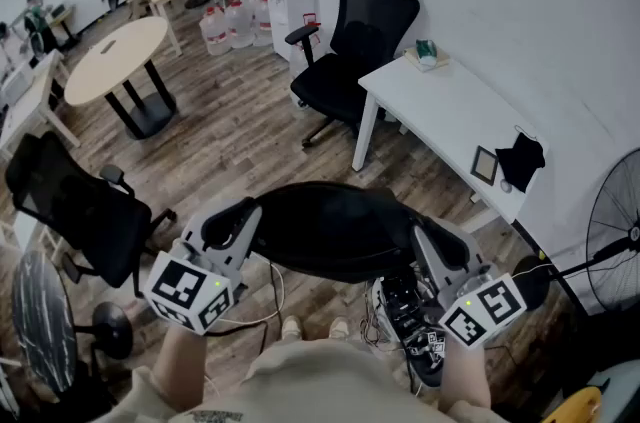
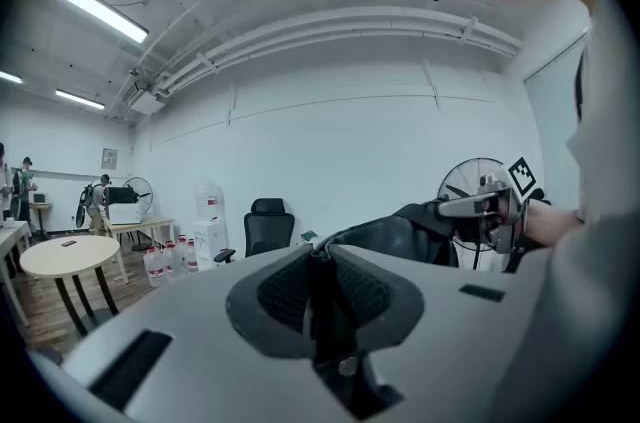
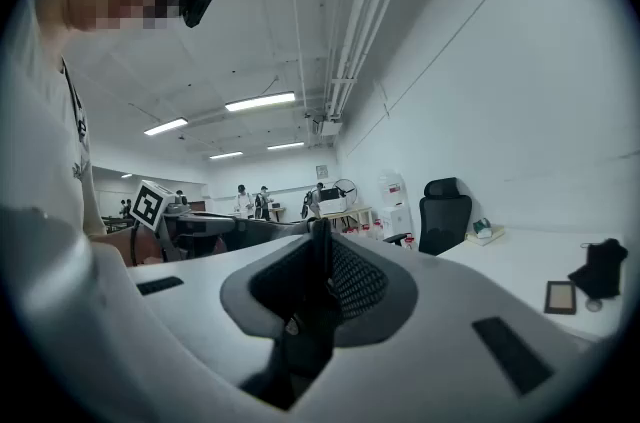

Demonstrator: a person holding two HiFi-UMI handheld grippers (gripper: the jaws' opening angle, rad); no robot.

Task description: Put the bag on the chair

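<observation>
Since both grippers are pinched nearly closed on the black bag (image 1: 335,231), it hangs stretched between them, right in front of the person and off the floor. The left gripper (image 1: 245,216) has one end's edge clamped and the right gripper (image 1: 425,236) has the other, so the bag's long axis runs left to right. One black office chair (image 1: 360,41) sits well ahead by the white desk (image 1: 450,111). The other black chair (image 1: 75,206) is off to the left, much closer to the left gripper. Can't tell which one's the target, tbh.
</observation>
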